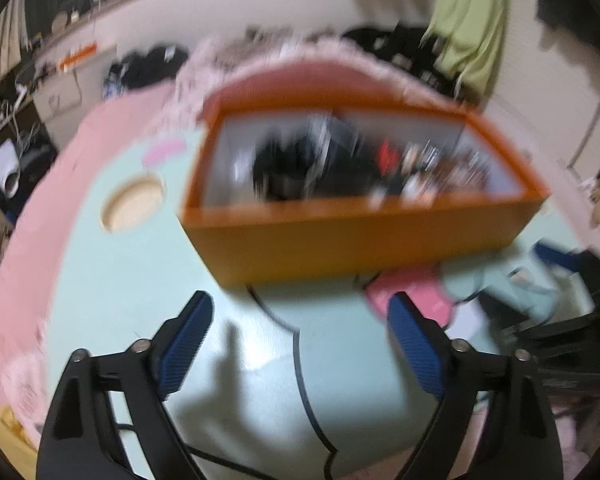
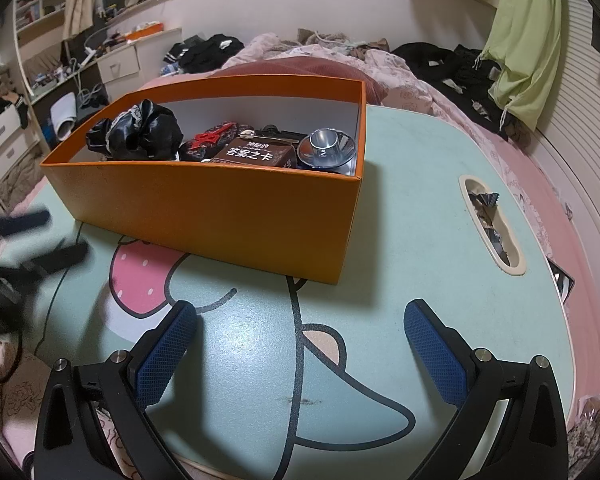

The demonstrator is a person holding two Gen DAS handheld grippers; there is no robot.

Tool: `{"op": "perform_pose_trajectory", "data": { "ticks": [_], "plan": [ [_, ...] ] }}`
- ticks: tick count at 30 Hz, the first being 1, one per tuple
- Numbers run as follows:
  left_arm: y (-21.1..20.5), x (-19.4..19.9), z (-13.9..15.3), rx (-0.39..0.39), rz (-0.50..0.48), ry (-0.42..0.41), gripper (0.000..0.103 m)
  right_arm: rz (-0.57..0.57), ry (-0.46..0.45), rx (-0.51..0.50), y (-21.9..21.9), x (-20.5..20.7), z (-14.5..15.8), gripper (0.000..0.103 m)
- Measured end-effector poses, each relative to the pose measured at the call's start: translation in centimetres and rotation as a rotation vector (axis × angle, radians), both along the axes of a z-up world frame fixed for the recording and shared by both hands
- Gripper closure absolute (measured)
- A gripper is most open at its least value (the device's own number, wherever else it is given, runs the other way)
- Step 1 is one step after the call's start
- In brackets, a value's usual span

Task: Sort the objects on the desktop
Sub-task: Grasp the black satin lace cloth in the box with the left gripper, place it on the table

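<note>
Fingers of both my left gripper [image 1: 300,316] and right gripper [image 2: 300,326] were spread, empty, short of the orange box [image 2: 220,204].

Readable text — one item only

In your right wrist view, the brown card box [image 2: 256,155] inside the orange box [image 2: 220,204] carries white Chinese lettering: a small upper line that looks like 神秘的, and below it, larger, 答案之卡. Your left wrist view is too blurred — no writing can be made out there.
</note>
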State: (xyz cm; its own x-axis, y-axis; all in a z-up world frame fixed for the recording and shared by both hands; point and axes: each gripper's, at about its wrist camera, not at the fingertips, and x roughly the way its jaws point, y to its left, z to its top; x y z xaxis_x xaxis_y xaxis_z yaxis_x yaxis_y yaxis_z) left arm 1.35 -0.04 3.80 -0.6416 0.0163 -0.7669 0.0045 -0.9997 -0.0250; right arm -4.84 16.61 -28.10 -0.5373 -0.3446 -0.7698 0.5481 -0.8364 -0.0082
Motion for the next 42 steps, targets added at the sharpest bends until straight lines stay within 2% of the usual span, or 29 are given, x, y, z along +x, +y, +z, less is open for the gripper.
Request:
{"op": "perform_pose_trajectory", "data": {
  "ticks": [3, 5, 7, 10, 11, 12, 13, 15, 19, 25, 27, 30, 34, 36, 38, 40, 41, 42],
  "plan": [
    [0.1, -0.8, 3.9, 0.025, -0.053, 0.084, 0.016, 0.001, 0.0, -0.001, 0.0, 0.0, 0.0, 0.0],
    [-0.1, -2.5, 4.9, 0.014, -0.05, 0.098, 0.016, 0.001, 0.0, -0.001, 0.0, 0.0, 0.0, 0.0],
    [0.3, -4.8, 5.0, -0.011, -0.063, 0.091, 0.016, 0.001, 0.0, -0.001, 0.0, 0.0, 0.0, 0.0],
    [1.1, -8.0, 3.1, -0.022, -0.082, 0.024, 0.017, 0.002, 0.0, -0.001, 0.0, 0.0, 0.0, 0.0],
    [1.3, -8.7, 2.3, -0.028, -0.081, 0.002, 0.028, 0.002, 0.0, -0.001, 0.0, 0.0, 0.0, 0.0],
    [1.4, -9.4, 1.5, -0.04, -0.08, -0.02, 0.043, 0.002, 0.0, -0.001, 0.1, 0.0, 0.0, 0.0],
    [1.6, -9.7, 1.1, -0.047, -0.079, -0.029, 0.049, 0.003, 0.0, -0.001, 0.1, 0.0, 0.0, 0.0],
    [1.5, -9.7, 0.5, -0.041, -0.08, -0.015, 0.059, 0.003, 0.0, -0.001, 0.1, 0.0, 0.0, 0.0],
    [0.7, -8.7, 2.0, 0.02, -0.088, 0.048, 0.07, 0.003, 0.0, -0.002, 0.1, 0.0, 0.1, 0.0],
    [-0.7, -2.7, 7.4, 0.143, -0.105, 0.196, 0.07, 0.004, 0.0, -0.002, 0.2, 0.0, 0.2, 0.0],
    [-0.7, -0.5, 7.9, 0.169, -0.13, 0.207, 0.07, 0.004, 0.0, -0.002, 0.2, 0.0, 0.3, 0.0],
    [-0.1, 1.7, 5.9, 0.181, -0.147, 0.159, 0.07, 0.004, 0.0, -0.002, 0.2, -0.1, 0.2, 0.0],
    [0.4, 1.3, 1.5, 0.17, -0.123, 0.087, 0.069, 0.005, 0.0, -0.002, 0.2, -0.1, 0.1, 0.0],
    [0.5, 0.4, -0.4, 0.168, -0.091, 0.066, 0.054, 0.005, 0.0, -0.002, 0.2, -0.2, 0.1, 0.0],
    [0.2, -0.6, -1.7, 0.176, -0.064, -0.009, 0.047, 0.006, 0.0, -0.003, 0.2, -0.2, 0.1, 0.0],
    [-0.3, -0.1, -1.4, 0.191, -0.05, 0.005, 0.047, 0.006, 0.0, -0.003, 0.1, -0.1, 0.1, 0.0],
    [-0.6, 0.5, -0.9, 0.196, -0.043, 0.034, 0.044, 0.006, 0.0, -0.003, 0.1, -0.1, 0.1, 0.0],
    [-0.9, 1.3, -0.1, 0.198, -0.037, 0.068, 0.032, 0.006, 0.0, -0.002, 0.1, -0.1, 0.1, 0.0]
  ]
}}
